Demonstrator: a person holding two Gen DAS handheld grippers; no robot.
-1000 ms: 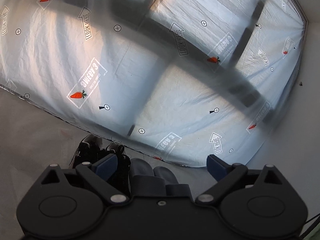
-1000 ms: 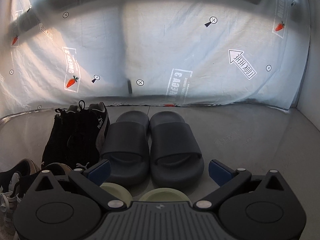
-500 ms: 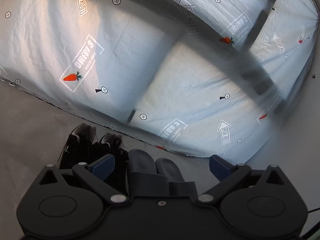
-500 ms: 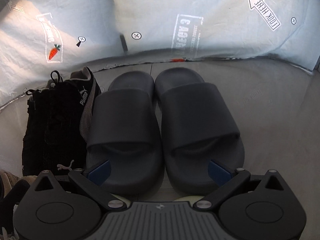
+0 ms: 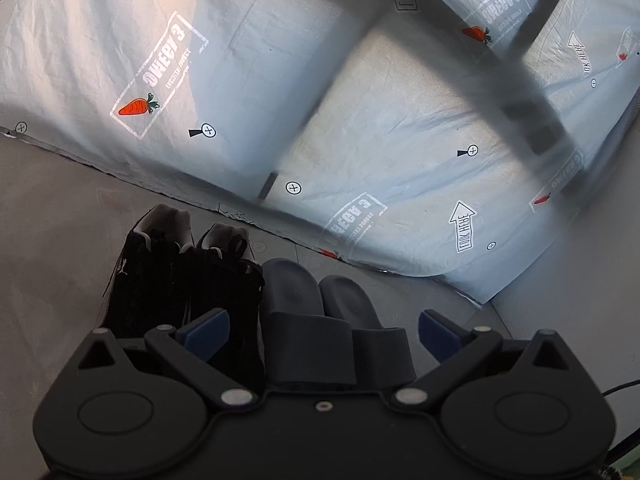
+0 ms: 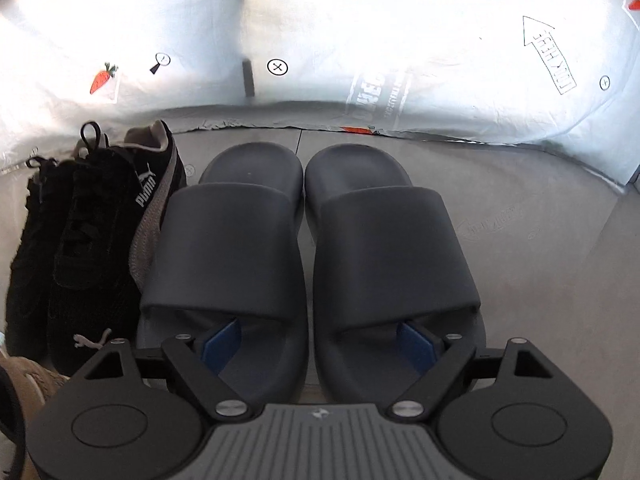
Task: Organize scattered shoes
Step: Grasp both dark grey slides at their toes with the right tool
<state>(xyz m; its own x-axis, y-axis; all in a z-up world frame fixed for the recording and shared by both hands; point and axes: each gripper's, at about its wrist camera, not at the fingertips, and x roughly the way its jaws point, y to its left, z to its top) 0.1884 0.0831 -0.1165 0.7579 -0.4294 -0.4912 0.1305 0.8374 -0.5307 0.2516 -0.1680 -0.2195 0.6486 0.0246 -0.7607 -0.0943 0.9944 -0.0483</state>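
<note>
A pair of dark grey slides (image 6: 224, 248) stands side by side on the grey floor, toes toward me. My right gripper (image 6: 319, 344) is low over their toe ends, with one blue pad inside each slide's opening. Its jaws are closing, and the slides' two inner sides lie between them with no visible squeeze. A pair of black sneakers (image 6: 92, 232) stands just left of the slides. My left gripper (image 5: 320, 332) hovers open above the sneakers (image 5: 180, 280) and the slides (image 5: 312, 320), with nothing between its fingers.
A white plastic sheet (image 6: 360, 20) printed with carrots and arrows hangs behind the shoes and meets the floor (image 6: 560, 260). A tan shoe (image 6: 24, 380) shows at the lower left of the right wrist view. A thin cable (image 5: 620, 390) lies at the right.
My right gripper dropped toward the slides, narrowed its jaws and slid a finger into each opening. My left gripper dipped forward, so the sneakers and slides show larger.
</note>
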